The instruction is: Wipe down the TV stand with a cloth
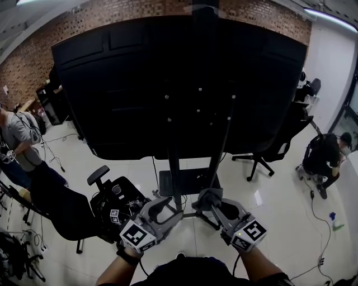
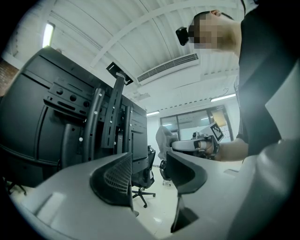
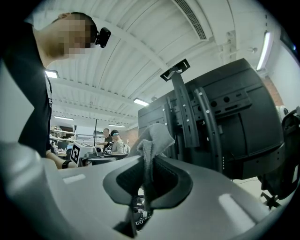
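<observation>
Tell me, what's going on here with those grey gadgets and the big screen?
A person holds a gripper in each hand behind a large TV on its stand. The right gripper is shut on a grey cloth; the left gripper is open and empty. Both hang low near the stand's uprights, and wiping doesn't appear to have begun.

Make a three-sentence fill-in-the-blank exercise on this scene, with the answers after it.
1. The right gripper is shut on a grey ____.
2. The empty gripper, jaws apart, is the ____ one.
3. The wall behind the TV stand is built of ____.
Missing words: cloth; left; brick.
</observation>
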